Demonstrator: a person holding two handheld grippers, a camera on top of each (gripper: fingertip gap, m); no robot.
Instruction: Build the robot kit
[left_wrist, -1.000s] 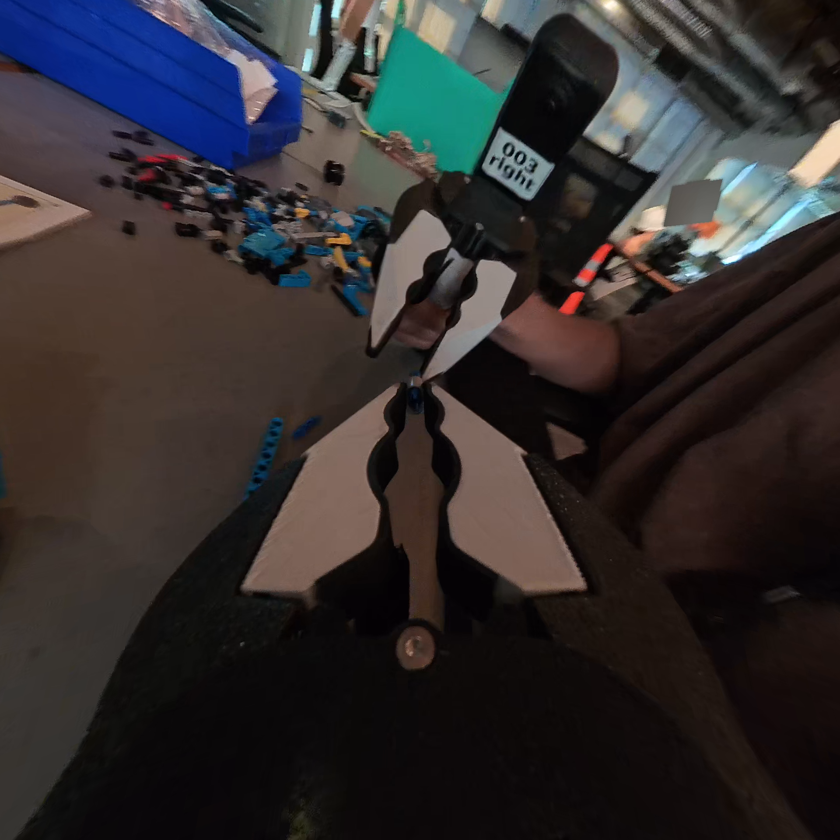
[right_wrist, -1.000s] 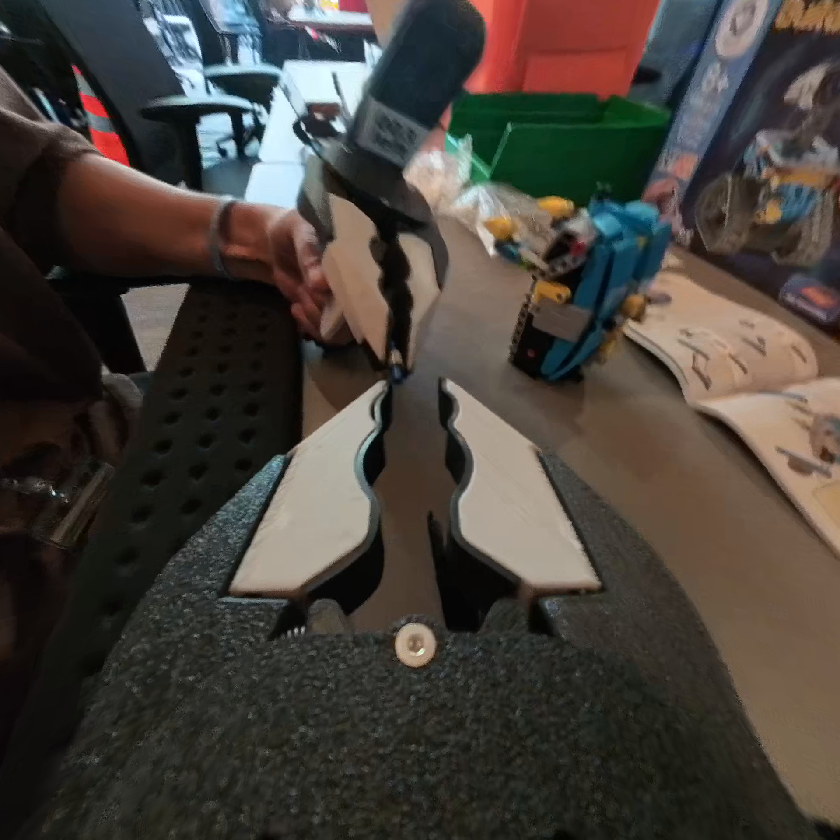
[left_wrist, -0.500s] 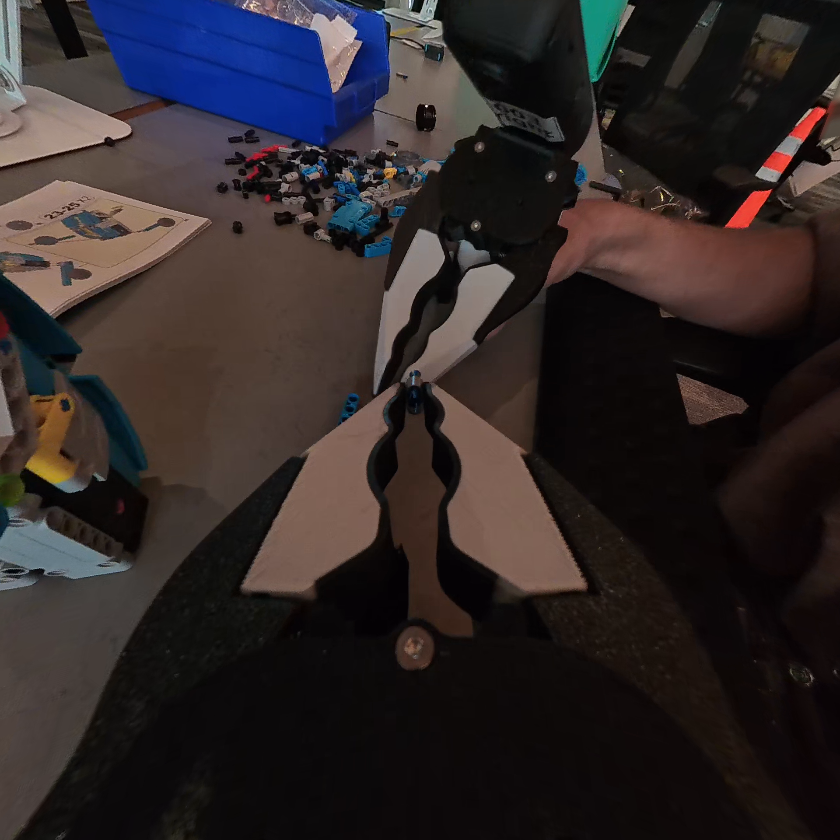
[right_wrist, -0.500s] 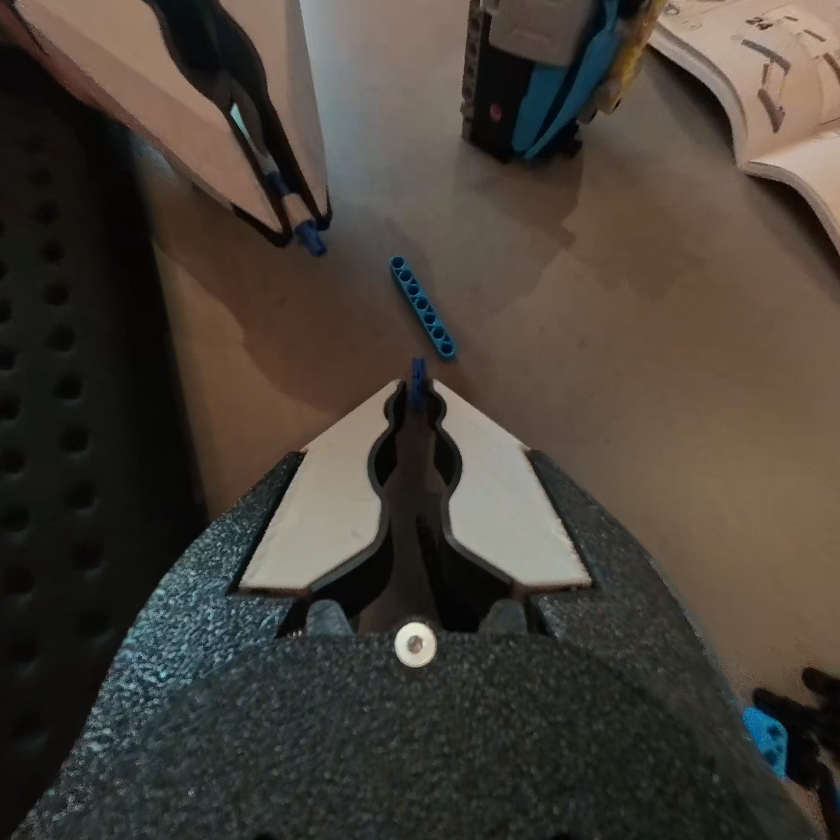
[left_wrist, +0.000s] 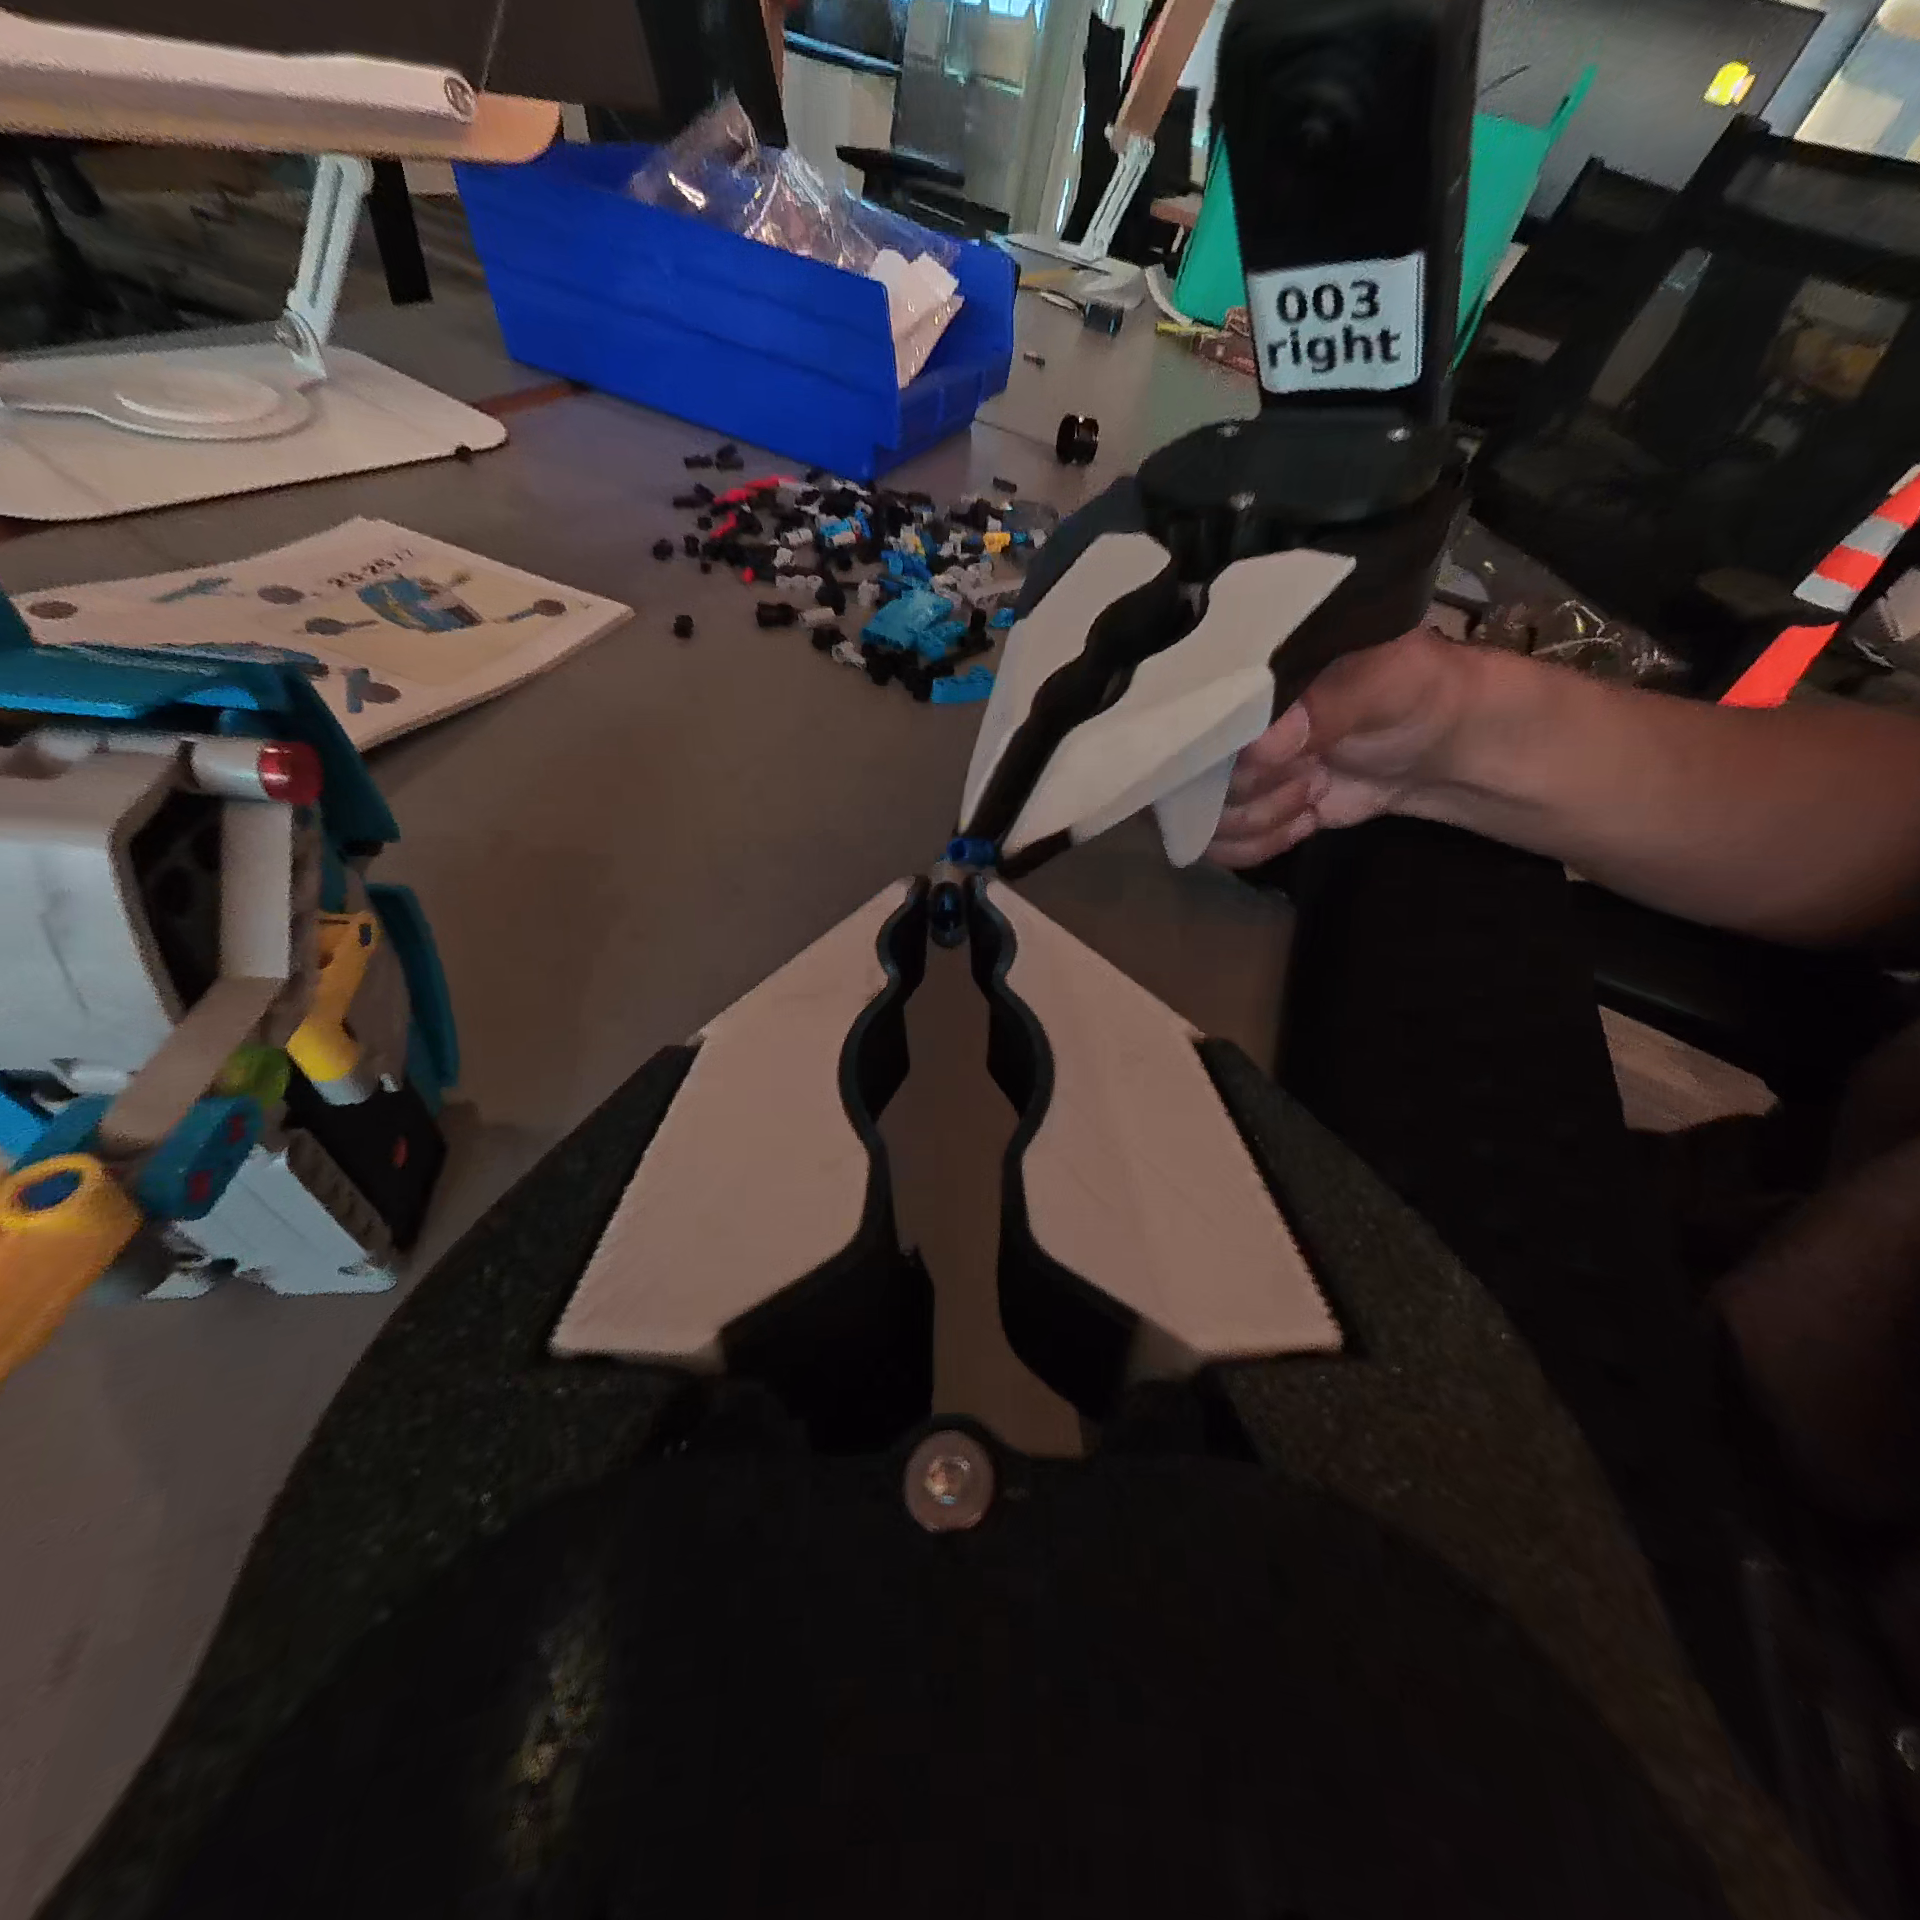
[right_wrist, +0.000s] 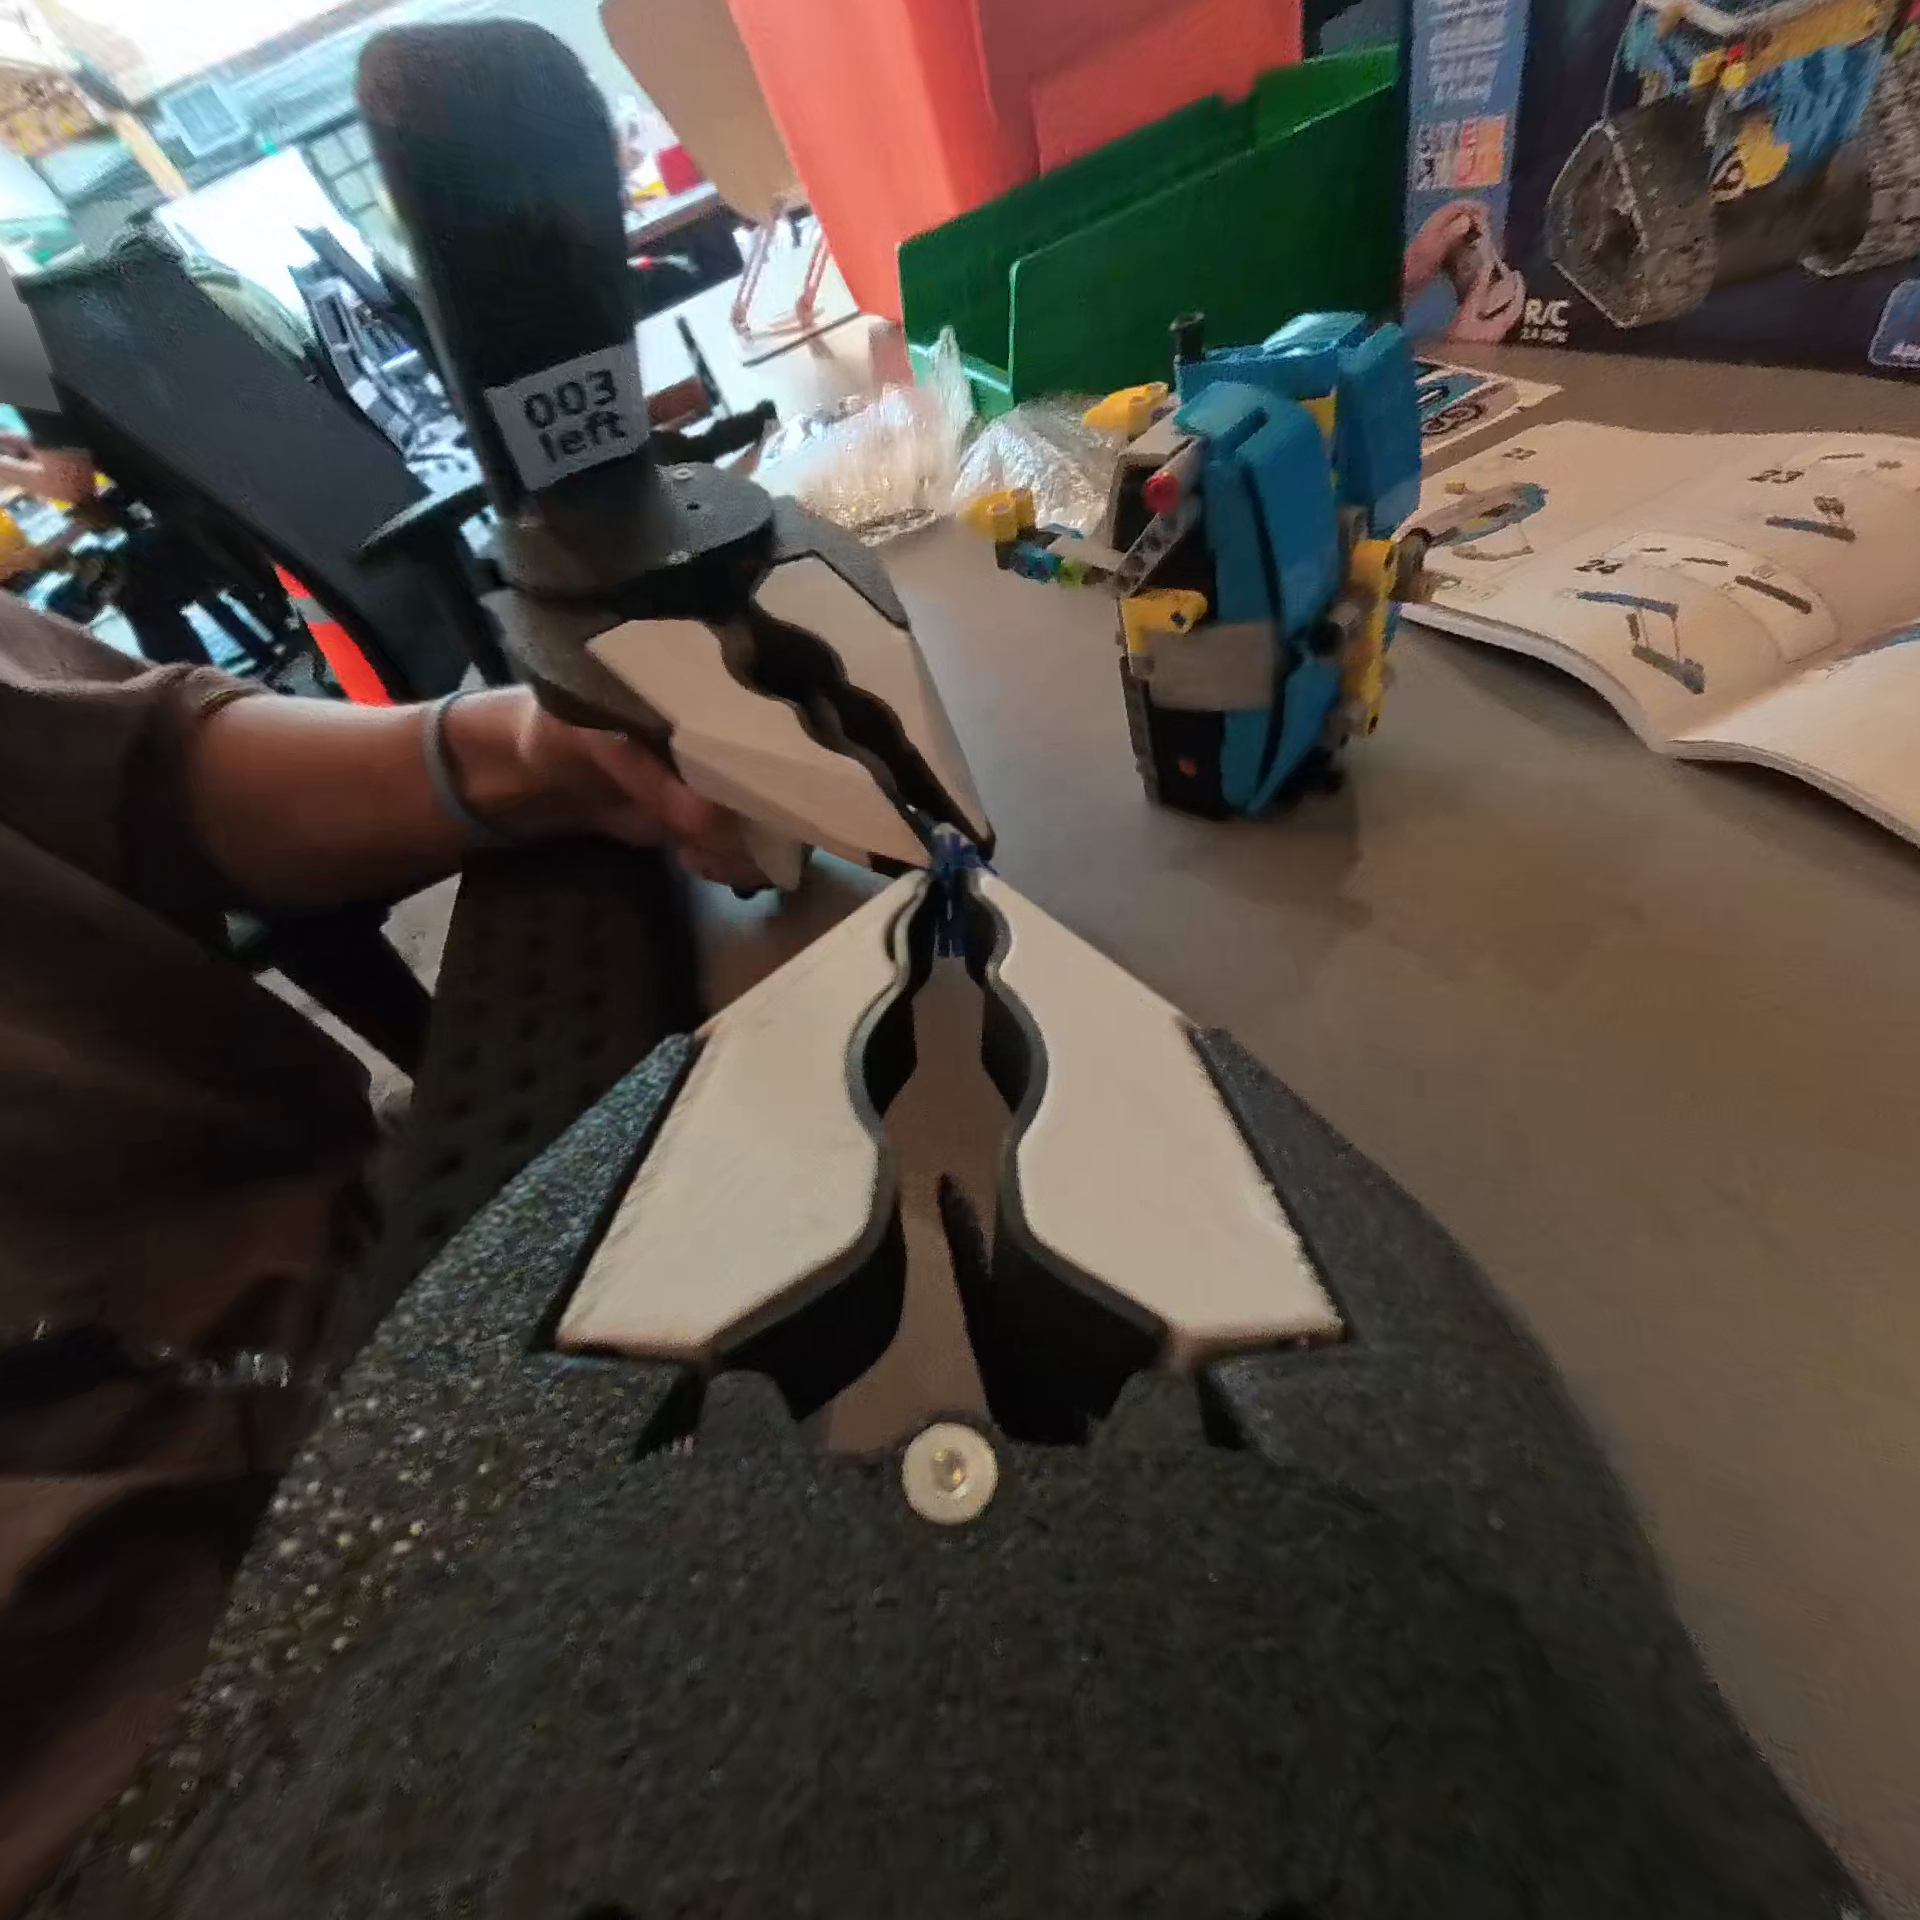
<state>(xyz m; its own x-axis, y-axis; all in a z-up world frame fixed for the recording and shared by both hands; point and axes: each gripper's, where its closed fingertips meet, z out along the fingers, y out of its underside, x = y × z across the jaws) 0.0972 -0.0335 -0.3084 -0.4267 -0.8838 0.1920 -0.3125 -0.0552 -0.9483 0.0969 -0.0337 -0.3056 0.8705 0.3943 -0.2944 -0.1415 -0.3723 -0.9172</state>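
Left hand-held gripper (left_wrist: 945, 902), centre of left wrist view: fingers closed narrow on a small dark blue pin (left_wrist: 945, 920) at the very tips. Right hand-held gripper (right_wrist: 948, 896), centre of right wrist view: also closed narrow, on a small blue piece (right_wrist: 950, 914); its shape is too blurred to tell. The two tips meet nose to nose above the desk (left_wrist: 644, 790), the two blue parts touching or just apart; cannot tell which. Judgement: to join them well, line up both axes before pushing, press straight and lightly, and keep both grips firm, since each part is held only by its end and could pivot or pop out. Part-built blue model (right_wrist: 1262, 582) stands upper right of the right view, booklet (right_wrist: 1683, 582) beyond it. Loose parts pile (left_wrist: 873, 582) and blue bin (left_wrist: 727, 312) lie in the upper middle of the left view, well apart from the tips.
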